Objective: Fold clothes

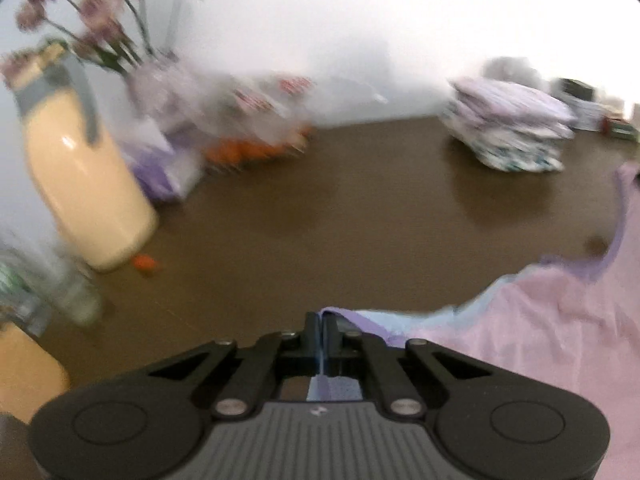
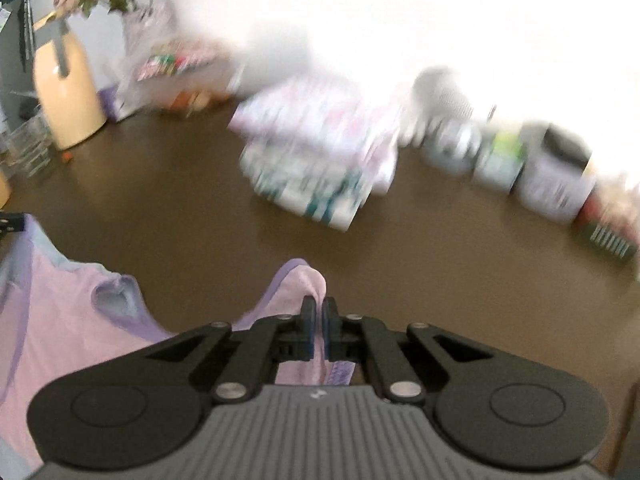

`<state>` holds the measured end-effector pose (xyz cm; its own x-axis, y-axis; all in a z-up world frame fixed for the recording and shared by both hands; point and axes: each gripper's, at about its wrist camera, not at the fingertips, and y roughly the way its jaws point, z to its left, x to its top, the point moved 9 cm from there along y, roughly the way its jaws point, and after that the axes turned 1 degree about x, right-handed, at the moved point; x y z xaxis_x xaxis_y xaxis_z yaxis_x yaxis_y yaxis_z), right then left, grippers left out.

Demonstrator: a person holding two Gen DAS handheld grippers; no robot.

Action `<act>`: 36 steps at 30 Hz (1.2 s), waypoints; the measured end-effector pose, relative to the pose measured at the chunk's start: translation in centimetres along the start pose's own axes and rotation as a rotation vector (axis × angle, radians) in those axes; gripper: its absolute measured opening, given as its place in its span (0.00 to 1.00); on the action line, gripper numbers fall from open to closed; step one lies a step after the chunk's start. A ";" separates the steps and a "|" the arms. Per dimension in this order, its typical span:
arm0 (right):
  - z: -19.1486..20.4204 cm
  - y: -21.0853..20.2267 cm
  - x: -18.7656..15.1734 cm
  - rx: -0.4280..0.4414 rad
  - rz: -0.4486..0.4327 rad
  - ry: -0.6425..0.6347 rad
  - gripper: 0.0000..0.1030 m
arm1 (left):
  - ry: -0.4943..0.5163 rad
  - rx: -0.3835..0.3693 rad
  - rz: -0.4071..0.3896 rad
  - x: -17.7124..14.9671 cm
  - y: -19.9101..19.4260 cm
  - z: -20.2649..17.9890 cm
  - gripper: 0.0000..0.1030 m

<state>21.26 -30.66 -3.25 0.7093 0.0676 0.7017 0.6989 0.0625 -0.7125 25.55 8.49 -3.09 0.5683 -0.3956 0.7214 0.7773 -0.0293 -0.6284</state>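
Note:
A pink garment [image 1: 540, 332] with lilac and pale blue trim lies on the brown table, at the right of the left wrist view. My left gripper [image 1: 321, 320] is shut on its trimmed edge, and blue and lilac cloth shows between the fingers. In the right wrist view the same pink garment [image 2: 60, 320] spreads across the lower left. My right gripper [image 2: 319, 305] is shut on a raised fold of it, and the pink cloth pokes up past the fingertips. Both views are blurred.
A stack of folded clothes [image 1: 512, 128] [image 2: 316, 160] stands at the back of the table [image 1: 320, 220]. A cream bottle [image 1: 84, 176], flowers [image 1: 92, 12], a glass [image 1: 76, 292] and packets [image 1: 256, 120] crowd the left. Jars and boxes [image 2: 520, 160] line the right.

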 end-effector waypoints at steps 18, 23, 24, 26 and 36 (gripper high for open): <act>2.6 -0.3 -3.4 0.106 0.070 0.017 0.47 | -0.215 -0.078 0.127 -6.1 -1.4 5.5 0.44; 2.5 -1.6 -7.5 0.164 0.111 0.110 0.47 | -0.205 -0.159 0.150 -9.7 -5.0 3.5 0.44; 2.5 -1.8 -8.0 0.179 0.112 0.128 0.47 | -0.198 -0.169 0.150 -10.2 -5.5 3.1 0.44; 2.6 -1.9 -8.6 0.199 0.113 0.156 0.46 | -0.184 -0.189 0.146 -10.9 -6.4 2.2 0.44; 3.6 0.0 -5.8 0.172 0.019 0.142 0.41 | -0.171 -0.166 0.144 -11.7 -5.8 1.1 0.43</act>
<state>16.86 -27.44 -7.34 0.7368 -0.0696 0.6725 0.6676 0.2320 -0.7075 14.69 14.28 -7.59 0.7183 -0.2463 0.6507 0.6382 -0.1391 -0.7572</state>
